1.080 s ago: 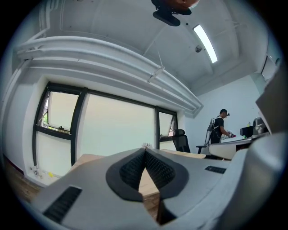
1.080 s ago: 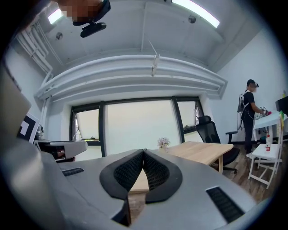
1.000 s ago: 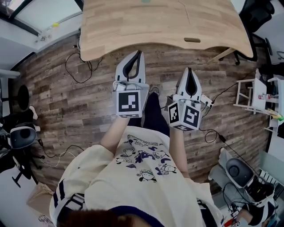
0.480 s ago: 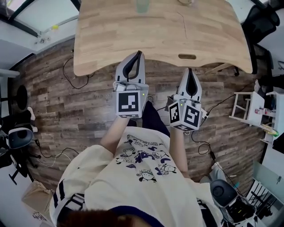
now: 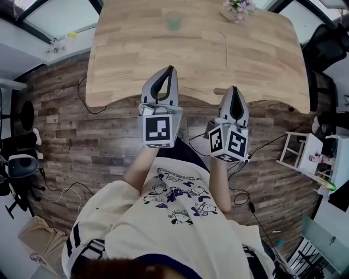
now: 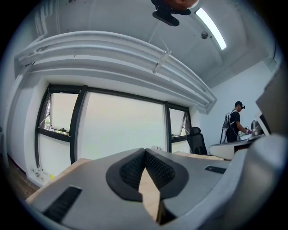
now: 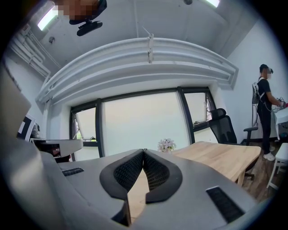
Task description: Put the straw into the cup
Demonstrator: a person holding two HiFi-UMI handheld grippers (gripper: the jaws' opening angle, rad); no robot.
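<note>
Wood table (image 5: 136,54) holds cup (image 5: 174,20); left gripper (image 5: 173,68), right gripper (image 5: 233,87) closed

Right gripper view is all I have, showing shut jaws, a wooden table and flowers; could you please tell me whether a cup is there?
Observer: Yes; the head view shows a pale green cup near the far edge of the table, left of the flowers.
Operator: Thank you; is the left gripper holding anything?
Observer: No; the left gripper has its jaws together, nothing between them.
Operator: Where are the grippers?
Observer: Both point at the table's near edge, the right gripper beside the left, the cup well beyond them.
</note>
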